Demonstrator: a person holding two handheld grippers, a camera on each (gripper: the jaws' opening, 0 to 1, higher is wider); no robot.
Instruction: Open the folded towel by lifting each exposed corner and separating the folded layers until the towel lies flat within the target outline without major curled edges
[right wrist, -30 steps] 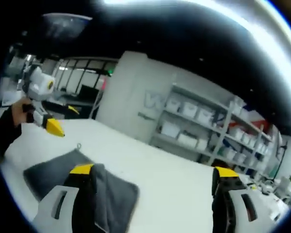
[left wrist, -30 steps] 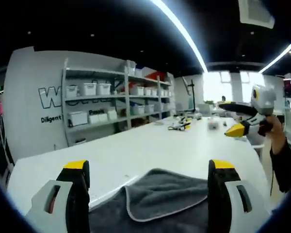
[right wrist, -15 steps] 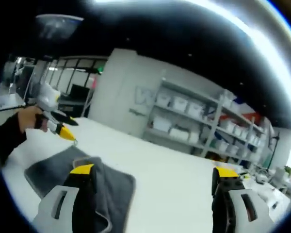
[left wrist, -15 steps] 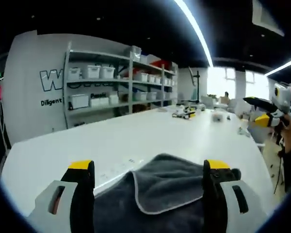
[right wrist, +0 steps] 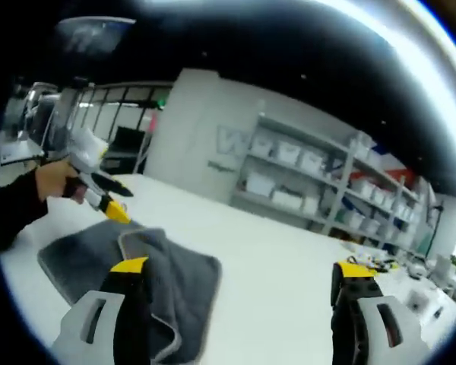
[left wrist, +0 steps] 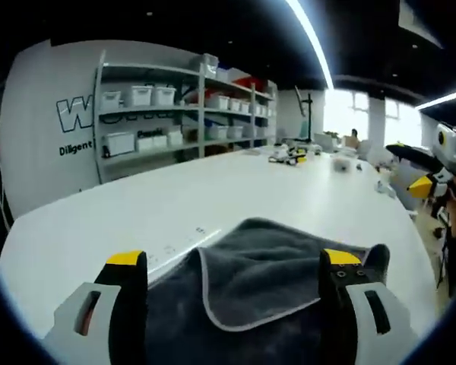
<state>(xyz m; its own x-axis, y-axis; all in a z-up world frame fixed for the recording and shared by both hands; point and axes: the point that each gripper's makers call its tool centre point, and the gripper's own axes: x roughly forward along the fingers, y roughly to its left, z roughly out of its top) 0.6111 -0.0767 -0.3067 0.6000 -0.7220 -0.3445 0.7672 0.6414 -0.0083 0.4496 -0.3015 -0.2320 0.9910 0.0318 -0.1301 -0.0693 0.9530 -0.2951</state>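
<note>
In the left gripper view, the folded grey microfibre towel with pale piping point(left wrist: 251, 281) is seen lying on the white table point(left wrist: 235, 190) at 6 o'clock, framed between the parted, empty jaws of the left hand-held gripper point(left wrist: 232, 266), presumably lined up to reach a folded layer. The right hand-held gripper point(left wrist: 422, 179) is held off at 3 o'clock.

In the right gripper view, the towel lies at 8 o'clock. The right hand-held gripper's jaws stand wide apart over bare table, probably kept clear. The left hand-held gripper's yellow tip hovers at the towel's far edge.

Folded grey towel point(right wrist: 137, 266) on white table point(right wrist: 266, 258), left hand-held gripper point(right wrist: 112, 209) above
</note>
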